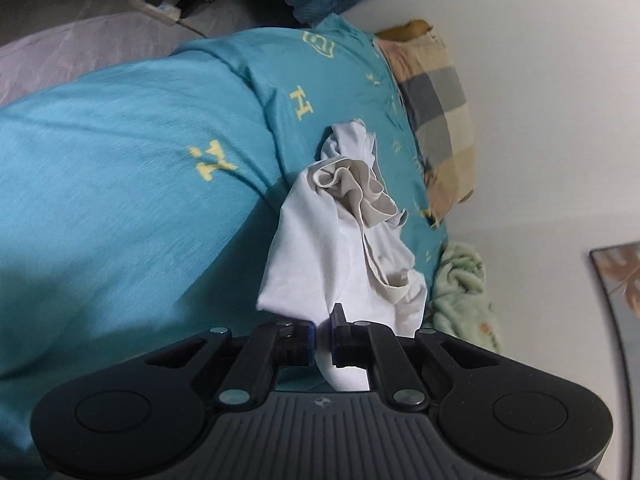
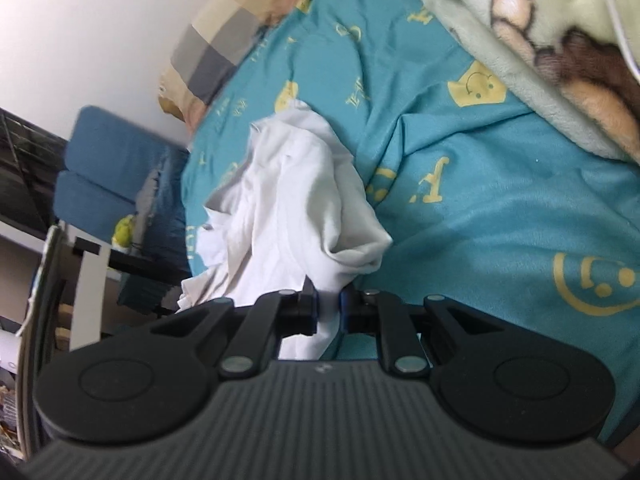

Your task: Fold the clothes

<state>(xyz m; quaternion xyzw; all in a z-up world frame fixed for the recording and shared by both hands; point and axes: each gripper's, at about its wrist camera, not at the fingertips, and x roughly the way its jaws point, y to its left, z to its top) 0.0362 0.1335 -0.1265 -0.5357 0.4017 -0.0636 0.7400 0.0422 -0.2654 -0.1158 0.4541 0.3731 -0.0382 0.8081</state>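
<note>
A white garment [image 1: 320, 248] hangs bunched and crumpled over the teal bed sheet [image 1: 120, 160]. Its ribbed collar shows folded near the top. My left gripper [image 1: 323, 332] is shut on one edge of the garment, with cloth pinched between the jaws. In the right wrist view the same white garment [image 2: 288, 184] drapes in loose folds above the teal sheet [image 2: 480, 200]. My right gripper [image 2: 329, 308] is shut on another edge of it, cloth running down between the jaws.
A checked pillow [image 1: 432, 120] lies at the head of the bed by the white wall. A pale green fleece blanket [image 2: 520, 32] lies bunched on the sheet. A blue chair [image 2: 112, 168] stands beside the bed. A power strip [image 1: 156, 6] lies on the floor.
</note>
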